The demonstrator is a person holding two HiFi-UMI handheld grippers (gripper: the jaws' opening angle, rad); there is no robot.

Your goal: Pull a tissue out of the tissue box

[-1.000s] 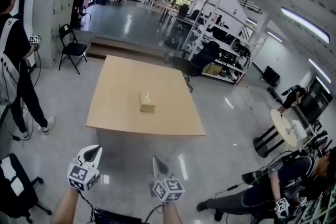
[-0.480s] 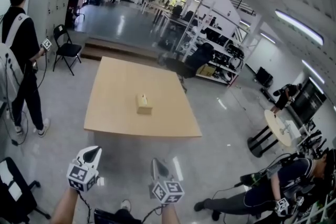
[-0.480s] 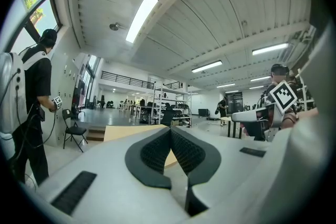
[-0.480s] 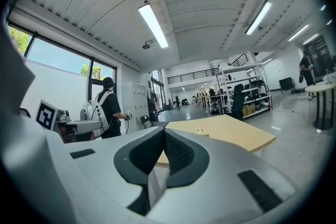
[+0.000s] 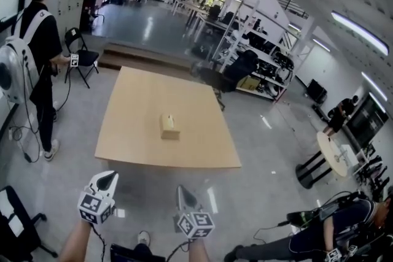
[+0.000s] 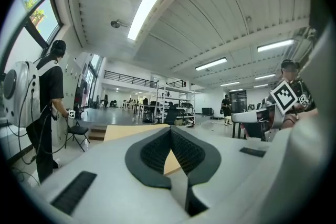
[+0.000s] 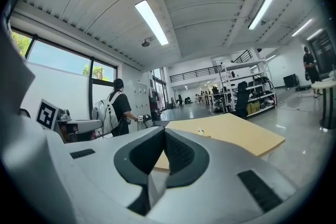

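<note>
You're nearing the table, both claws pressed together and empty.
Your left gripper (image 5: 108, 176) and right gripper (image 5: 182, 188) are sitting low in the head view as before, while the table (image 5: 132, 132) is looming larger and the backpacked person (image 5: 38, 52) is standing farther right. Your forearms are running off the bottom edge. The tissue box (image 5: 169, 127) is resting mid-table, well ahead of both tips.

Tan tissue box (image 5: 170, 127), light-wood table (image 5: 132, 123)

Tan tissue box (image 5: 170, 127), mid-table, tissue poking from top
</note>
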